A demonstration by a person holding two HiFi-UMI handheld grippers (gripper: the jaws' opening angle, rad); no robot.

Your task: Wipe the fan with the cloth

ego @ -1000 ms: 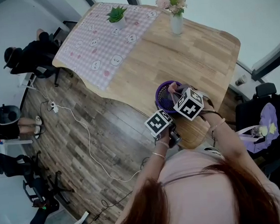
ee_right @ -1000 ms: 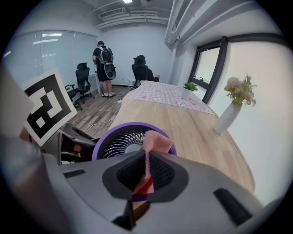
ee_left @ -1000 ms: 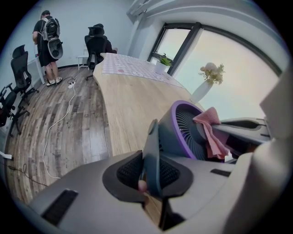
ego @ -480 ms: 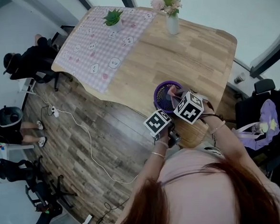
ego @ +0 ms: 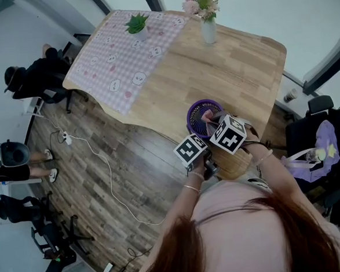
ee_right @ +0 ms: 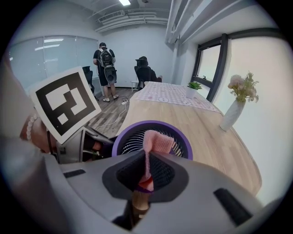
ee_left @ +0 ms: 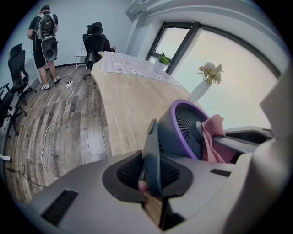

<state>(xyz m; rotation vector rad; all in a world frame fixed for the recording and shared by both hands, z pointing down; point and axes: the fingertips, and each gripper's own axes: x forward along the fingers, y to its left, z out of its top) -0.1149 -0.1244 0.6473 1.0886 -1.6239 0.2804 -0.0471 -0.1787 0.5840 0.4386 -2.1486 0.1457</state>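
The left tongs [ee_left: 153, 173] were shut tight on a thin dark part of the fan [ee_left: 183, 128]. It was hard to tell which part that was, because it showed only from its edge. The right tongs [ee_right: 146, 176] were shut on the pink cloth [ee_right: 158, 141], and the cloth lay flat against the fan's round grille inside the purple ring. The right gripper view showed this from the front. The left gripper view showed the fan from the side, with the cloth hanging over its middle. From the head view the tongs' own bodies hid both sets of jaws. Only a tiny bit of pink showed there, and the near side of the fan was covered up. The fan sat on the wooden table [ego: 234, 64], close to the edge nearest the person holding the tongs. That person's hair and shoulders filled the bottom of the head view. Far down the table lay a pink checked tablecloth [ego: 123, 54] with a small green plant [ego: 137, 23] on it. A white vase of flowers [ego: 207, 25] stood near the window side. Only the head view showed a white cable [ego: 102, 166] lying on the wood floor. A person with a backpack [ee_right: 106, 64] stood well away from the table.
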